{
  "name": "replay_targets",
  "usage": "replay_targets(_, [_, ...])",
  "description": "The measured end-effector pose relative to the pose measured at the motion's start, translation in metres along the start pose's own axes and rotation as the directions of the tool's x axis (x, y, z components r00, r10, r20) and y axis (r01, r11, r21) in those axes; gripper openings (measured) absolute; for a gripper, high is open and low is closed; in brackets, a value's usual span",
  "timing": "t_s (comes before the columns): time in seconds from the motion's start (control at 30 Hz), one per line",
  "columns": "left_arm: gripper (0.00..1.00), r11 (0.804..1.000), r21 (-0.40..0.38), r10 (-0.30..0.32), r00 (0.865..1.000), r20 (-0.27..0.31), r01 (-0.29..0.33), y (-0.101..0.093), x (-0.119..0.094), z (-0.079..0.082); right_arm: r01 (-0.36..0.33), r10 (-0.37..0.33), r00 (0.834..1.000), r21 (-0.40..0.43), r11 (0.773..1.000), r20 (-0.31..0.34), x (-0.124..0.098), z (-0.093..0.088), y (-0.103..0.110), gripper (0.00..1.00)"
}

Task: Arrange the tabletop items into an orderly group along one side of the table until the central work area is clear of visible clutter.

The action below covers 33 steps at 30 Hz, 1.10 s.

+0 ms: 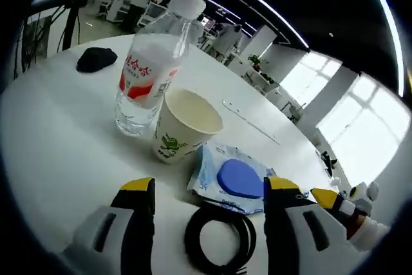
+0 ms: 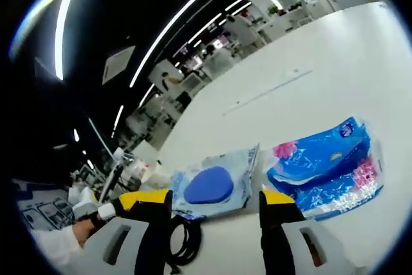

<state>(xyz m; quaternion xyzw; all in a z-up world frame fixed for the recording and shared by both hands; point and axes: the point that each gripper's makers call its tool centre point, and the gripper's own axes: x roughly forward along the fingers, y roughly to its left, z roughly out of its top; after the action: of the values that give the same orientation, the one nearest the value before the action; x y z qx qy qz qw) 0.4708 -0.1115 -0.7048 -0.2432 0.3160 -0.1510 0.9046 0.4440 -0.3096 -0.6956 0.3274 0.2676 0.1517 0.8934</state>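
A white tabletop (image 1: 58, 140) stands in an open-plan office lit by long ceiling light strips, with bright windows to one side and desks behind.

Left gripper view: a clear plastic water bottle with white cap and red-and-white label (image 1: 149, 69) stands upright; the label carries red characters too small to read. Just beside it stands a white paper cup with a green printed motif (image 1: 182, 125), seemingly touching the bottle. Near the cup lies a flat wet-wipe pack with a blue oval lid (image 1: 233, 178), and a black coiled cable (image 1: 220, 239) lies between the yellow-tipped jaws of the left gripper (image 1: 209, 188), which are spread apart and hold nothing. A dark crumpled object (image 1: 96, 59) rests well apart, at the far edge.

Right gripper view: the right gripper (image 2: 215, 199) likewise stands released, jaws parted in front of the wipe pack. A blue-and-pink printed plastic packet (image 2: 329, 167) lies beside the pack; its print is illegible.
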Motion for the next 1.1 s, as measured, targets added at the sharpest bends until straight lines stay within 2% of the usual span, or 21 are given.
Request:
replay_targets(0.07, [0.79,1.0,0.016,0.001,1.0,-0.005,-0.001,-0.002,-0.006,-0.001,-0.005,0.006,1.0,-0.023,1.0,0.009,-0.007,0.001,0.002,0.63])
replay_targets(0.13, [0.81,1.0,0.019,-0.002,1.0,0.016,0.001,-0.003,-0.015,0.002,-0.018,0.019,1.0,-0.039,0.999,0.014,-0.014,0.003,0.004,0.64])
replay_targets(0.27, [0.86,0.997,0.073,0.0,0.999,0.035,-0.003,-0.004,-0.027,0.006,-0.034,0.036,0.998,-0.044,0.998,0.042,-0.029,0.011,0.007,0.74])
replay_targets(0.4, [0.9,0.991,0.137,0.002,1.0,0.006,-0.002,-0.004,-0.041,0.001,-0.038,0.042,0.998,-0.084,0.996,0.045,-0.045,0.014,0.004,0.79])
replay_targets(0.6, [1.0,0.982,0.189,0.004,1.0,0.008,-0.005,0.0,-0.064,-0.001,-0.026,0.032,0.998,-0.124,0.992,0.047,-0.07,0.016,-0.005,0.88])
replay_targets(0.63, [1.0,0.983,0.185,0.001,1.0,0.02,-0.004,0.001,-0.068,0.001,-0.025,0.031,0.998,-0.127,0.992,0.047,-0.073,0.016,-0.006,0.89])
replay_targets(0.7, [1.0,0.991,0.137,-0.014,0.996,0.093,0.001,0.002,-0.077,0.015,-0.023,0.03,0.998,-0.126,0.992,0.048,-0.08,0.015,-0.009,0.89])
replay_targets(0.8, [1.0,0.989,0.148,-0.009,0.993,0.117,-0.008,0.008,-0.09,0.022,-0.018,0.023,0.999,-0.145,0.989,0.034,-0.089,0.01,-0.014,0.9])
replay_targets(0.87, [1.0,0.98,0.2,-0.003,0.994,0.107,-0.019,0.012,-0.096,0.023,-0.012,0.016,1.0,-0.172,0.985,0.02,-0.095,0.006,-0.016,0.9])
replay_targets(0.97, [1.0,0.943,0.332,-0.029,0.998,0.062,0.007,0.009,-0.111,0.019,-0.007,0.008,1.0,-0.189,0.982,0.006,-0.105,0.0,-0.021,0.9])
replay_targets(1.03, [1.0,0.937,0.35,-0.042,0.998,0.051,0.022,0.006,-0.119,0.017,-0.002,0.003,1.0,-0.174,0.985,0.004,-0.111,-0.003,-0.024,0.9])
replay_targets(1.1, [1.0,0.937,0.348,-0.03,0.998,0.05,0.011,0.011,-0.125,0.016,0.006,-0.005,1.0,-0.172,0.985,0.006,-0.115,-0.005,-0.026,0.9])
